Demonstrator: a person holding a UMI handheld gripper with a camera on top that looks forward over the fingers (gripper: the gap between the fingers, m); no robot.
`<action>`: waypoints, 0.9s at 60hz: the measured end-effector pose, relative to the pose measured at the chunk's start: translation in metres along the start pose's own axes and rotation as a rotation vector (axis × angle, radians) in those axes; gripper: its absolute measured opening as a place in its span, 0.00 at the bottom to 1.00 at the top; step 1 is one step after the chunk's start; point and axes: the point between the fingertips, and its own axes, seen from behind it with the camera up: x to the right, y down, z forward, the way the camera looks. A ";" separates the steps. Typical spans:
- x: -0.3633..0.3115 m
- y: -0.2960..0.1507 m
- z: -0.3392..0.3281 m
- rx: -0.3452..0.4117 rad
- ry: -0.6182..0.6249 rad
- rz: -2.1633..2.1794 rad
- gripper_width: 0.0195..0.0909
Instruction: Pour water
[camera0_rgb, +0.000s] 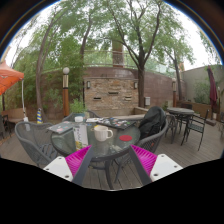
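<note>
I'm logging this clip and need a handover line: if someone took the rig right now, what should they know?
Tongs: open, holding nothing, pink pads wide apart, hovering short of the glass patio table.
Job's things: a white mug stands on the table ahead of the tongs; a clear bottle-like container stands beside it. A dark bag sits further back.
Done: nothing visible; neither vessel is grasped.
Left: approach, grasp the container, pour into the mug. I can't tell whether the mug holds water.
</note>
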 end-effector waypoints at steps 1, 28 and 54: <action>0.000 0.000 0.000 0.001 0.000 0.000 0.90; -0.042 0.036 0.070 -0.020 -0.107 -0.041 0.89; -0.148 0.049 0.212 0.020 -0.129 -0.101 0.90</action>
